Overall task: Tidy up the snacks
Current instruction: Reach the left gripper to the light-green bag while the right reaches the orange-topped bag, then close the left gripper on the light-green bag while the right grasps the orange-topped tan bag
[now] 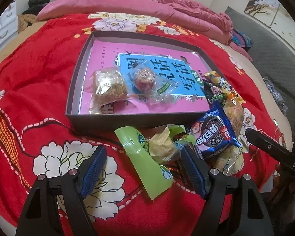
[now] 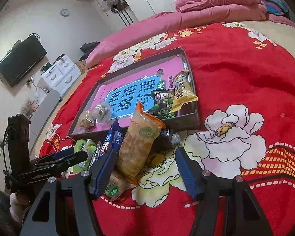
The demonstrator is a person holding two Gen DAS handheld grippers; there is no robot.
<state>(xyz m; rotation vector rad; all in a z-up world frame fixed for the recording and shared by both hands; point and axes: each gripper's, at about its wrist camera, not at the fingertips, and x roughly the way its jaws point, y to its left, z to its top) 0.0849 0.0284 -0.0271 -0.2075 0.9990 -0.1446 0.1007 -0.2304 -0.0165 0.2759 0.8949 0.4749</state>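
Note:
A shallow dark box lies on the red floral bedspread with a pink and blue book inside. Two clear-wrapped snacks sit in it, and a yellow packet and a dark green packet lean in its corner. In front of the box is a heap: a green packet, a blue biscuit packet and a tan packet. My left gripper is open around the green packet. My right gripper is open; the tan packet leans on its left finger, clear of the right one.
A pink quilt and pillow lie at the far end of the bed. White drawers and a wall television stand beyond the bed's left side. Another small packet lies under the right gripper's left finger.

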